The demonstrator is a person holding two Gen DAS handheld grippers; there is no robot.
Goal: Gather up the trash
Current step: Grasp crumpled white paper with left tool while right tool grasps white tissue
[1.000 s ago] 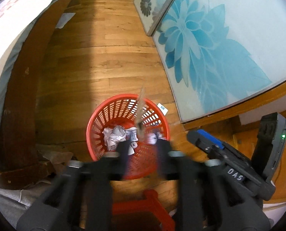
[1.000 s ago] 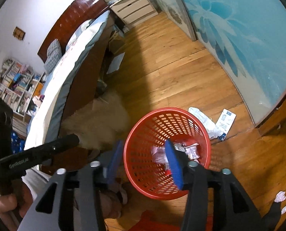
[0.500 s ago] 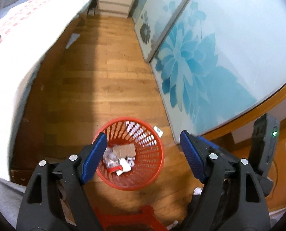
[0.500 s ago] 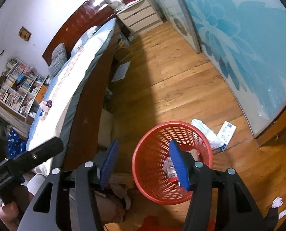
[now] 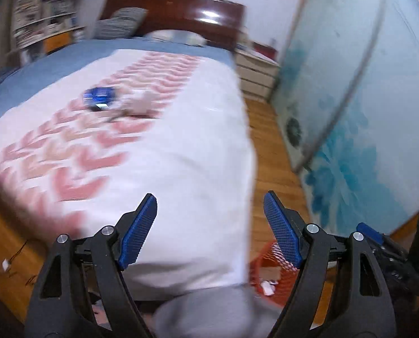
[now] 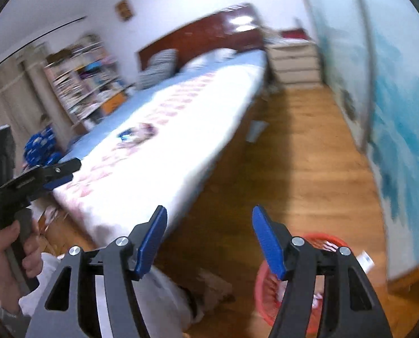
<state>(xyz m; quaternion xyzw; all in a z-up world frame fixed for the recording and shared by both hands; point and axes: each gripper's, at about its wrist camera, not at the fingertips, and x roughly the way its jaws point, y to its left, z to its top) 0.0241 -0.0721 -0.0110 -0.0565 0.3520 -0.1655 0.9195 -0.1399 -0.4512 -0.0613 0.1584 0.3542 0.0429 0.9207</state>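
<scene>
My left gripper (image 5: 210, 208) is open and empty, raised above the bed's foot end. My right gripper (image 6: 209, 219) is open and empty, above the floor beside the bed. The red mesh basket (image 5: 268, 264) with paper trash sits low on the floor, partly behind my right finger in both views (image 6: 268, 284). On the bed lie a blue packet (image 5: 99, 97) and some pale crumpled scraps (image 5: 139, 105); they also show in the right wrist view (image 6: 137, 135). The left gripper shows at the left of the right wrist view (image 6: 60, 174).
The bed (image 5: 153, 146) with a white and pink cover fills the middle. Wooden floor (image 6: 308, 169) runs between the bed and a blue flowered glass wall (image 6: 401, 112). A drawer unit (image 6: 294, 64) stands at the far end. Bookshelves (image 6: 82, 90) stand far left. A white packet (image 6: 367, 260) lies by the basket.
Both grippers have lifted and tilted up from above the basket toward the bed. The basket has dropped to the bottom of both views. The scrap that the left gripper held now lies in the basket.
</scene>
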